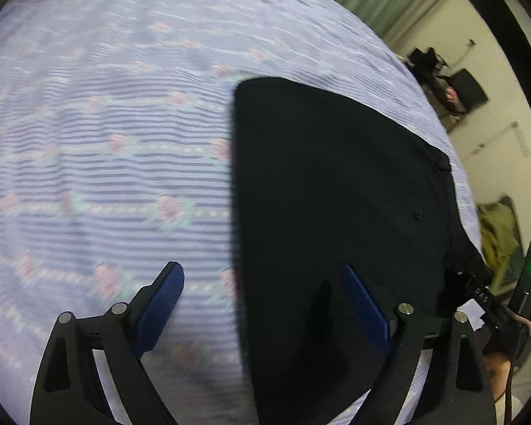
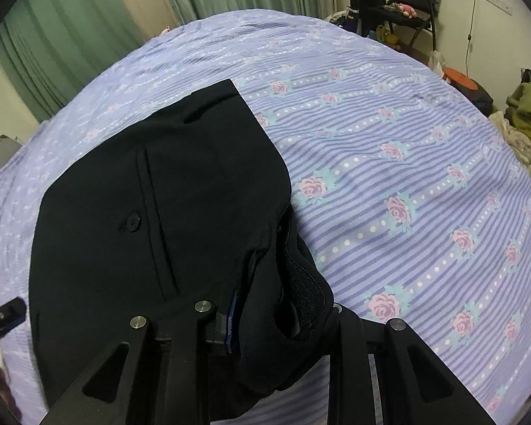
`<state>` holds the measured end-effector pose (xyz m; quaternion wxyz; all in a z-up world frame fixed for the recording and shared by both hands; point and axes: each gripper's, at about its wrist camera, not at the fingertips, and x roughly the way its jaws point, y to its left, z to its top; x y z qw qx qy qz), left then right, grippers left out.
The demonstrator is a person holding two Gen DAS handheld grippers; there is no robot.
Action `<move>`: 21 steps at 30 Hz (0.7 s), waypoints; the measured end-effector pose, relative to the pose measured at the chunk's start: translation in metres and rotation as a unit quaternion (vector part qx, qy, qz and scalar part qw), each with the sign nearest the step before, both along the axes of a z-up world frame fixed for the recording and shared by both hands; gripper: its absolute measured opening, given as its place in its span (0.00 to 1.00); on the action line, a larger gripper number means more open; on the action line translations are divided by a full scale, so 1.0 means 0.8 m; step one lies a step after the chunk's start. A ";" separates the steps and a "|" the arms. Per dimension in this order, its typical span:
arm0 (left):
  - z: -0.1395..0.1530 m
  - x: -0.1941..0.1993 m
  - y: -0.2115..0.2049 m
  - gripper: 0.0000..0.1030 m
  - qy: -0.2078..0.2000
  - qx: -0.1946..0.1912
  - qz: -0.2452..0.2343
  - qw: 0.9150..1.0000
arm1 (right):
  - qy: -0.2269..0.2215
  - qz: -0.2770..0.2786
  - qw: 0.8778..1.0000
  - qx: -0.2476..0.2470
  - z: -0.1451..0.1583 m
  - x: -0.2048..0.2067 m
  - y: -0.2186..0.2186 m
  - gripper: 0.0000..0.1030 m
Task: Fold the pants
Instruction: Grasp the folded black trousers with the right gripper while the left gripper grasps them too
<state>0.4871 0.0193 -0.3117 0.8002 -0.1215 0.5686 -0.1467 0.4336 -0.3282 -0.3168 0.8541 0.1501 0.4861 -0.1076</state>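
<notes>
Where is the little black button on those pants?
The button sits left of centre in the right wrist view, on the black pants beside a long vertical seam, above the right gripper.

Black pants (image 2: 166, 212), folded into a compact, several-layered stack, lie on the striped, rose-patterned bedspread (image 2: 407, 163). A back pocket with a button (image 2: 132, 222) faces up. The near edge of the stack is bunched and lifted off the bedspread, exposing the lining.
</notes>
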 end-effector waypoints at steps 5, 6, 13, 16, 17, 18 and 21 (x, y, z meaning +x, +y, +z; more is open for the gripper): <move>-0.028 0.019 0.002 0.78 0.025 -0.051 -0.015 0.998 | 0.003 0.000 1.000 -0.029 -0.002 0.006 0.014 0.25; -0.030 0.021 0.001 0.72 0.027 -0.066 -0.020 0.997 | 0.003 -0.002 0.999 -0.034 -0.001 0.006 0.015 0.25; -0.014 0.022 -0.021 0.53 0.028 -0.119 -0.090 0.988 | 0.004 -0.035 0.999 -0.002 -0.003 0.003 0.004 0.26; -0.038 0.036 -0.021 0.53 0.051 -0.123 -0.091 0.987 | 0.003 -0.032 0.999 -0.012 -0.004 0.004 0.009 0.26; -0.046 0.041 -0.022 0.53 0.056 -0.132 -0.088 0.986 | 0.001 -0.032 0.999 -0.014 -0.005 0.004 0.009 0.26; -0.051 0.045 -0.023 0.53 0.057 -0.139 -0.086 0.985 | -0.001 -0.031 0.999 -0.017 -0.007 0.005 0.010 0.26; -0.055 0.051 -0.027 0.54 0.061 -0.145 -0.079 0.984 | -0.003 -0.030 0.999 -0.016 -0.010 0.006 0.010 0.27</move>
